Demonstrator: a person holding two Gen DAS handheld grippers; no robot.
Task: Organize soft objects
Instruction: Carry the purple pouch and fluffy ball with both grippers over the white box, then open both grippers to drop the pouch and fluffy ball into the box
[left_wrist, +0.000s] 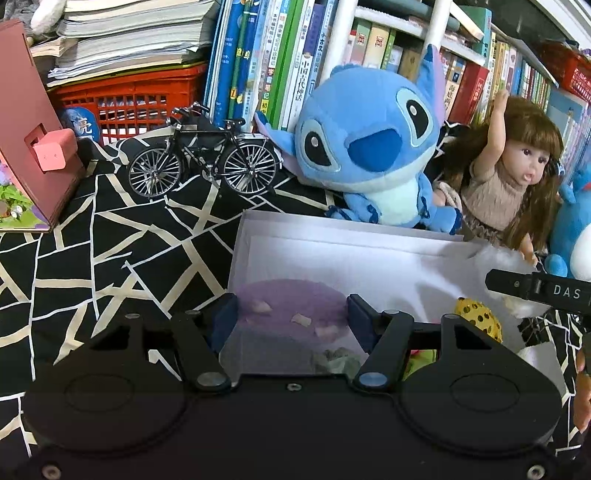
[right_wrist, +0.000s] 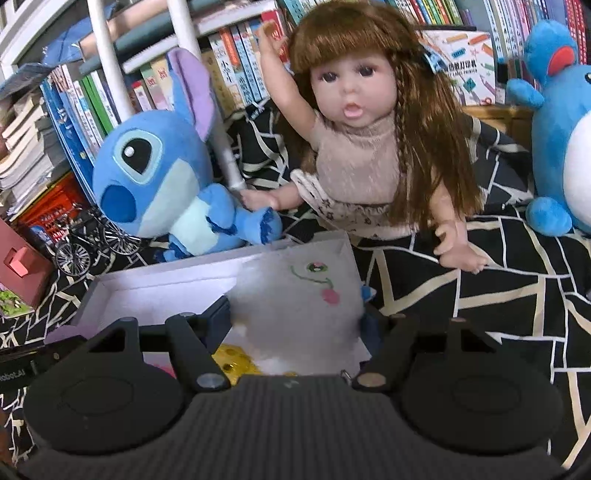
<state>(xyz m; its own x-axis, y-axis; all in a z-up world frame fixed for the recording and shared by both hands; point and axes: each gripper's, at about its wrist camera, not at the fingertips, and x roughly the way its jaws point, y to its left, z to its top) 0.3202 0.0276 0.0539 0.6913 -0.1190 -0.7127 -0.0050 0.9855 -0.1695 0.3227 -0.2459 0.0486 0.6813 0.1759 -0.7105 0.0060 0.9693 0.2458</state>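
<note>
Over the white box (right_wrist: 155, 291), right fingers (right_wrist: 221, 317) gripping white plush (right_wrist: 299, 295) face-up, left fingers (left_wrist: 225, 314) wide, empty.

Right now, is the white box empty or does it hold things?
Not empty: the white box holds a purple cushion and a yellow dotted ball.

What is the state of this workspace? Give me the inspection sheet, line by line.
Surface: black-and-white cloth, covered.
Job's things: white box holds a purple pad and a yellow ball; white plush over its right end.
Clutter: Stitch plush, doll and blue plush behind the box; model bicycle to the left.
Grippers: left gripper jaws open above the pad; right gripper jaws appear closed on the white plush.
Cables: nothing seen.
Surroundings: books, red crate.
</note>
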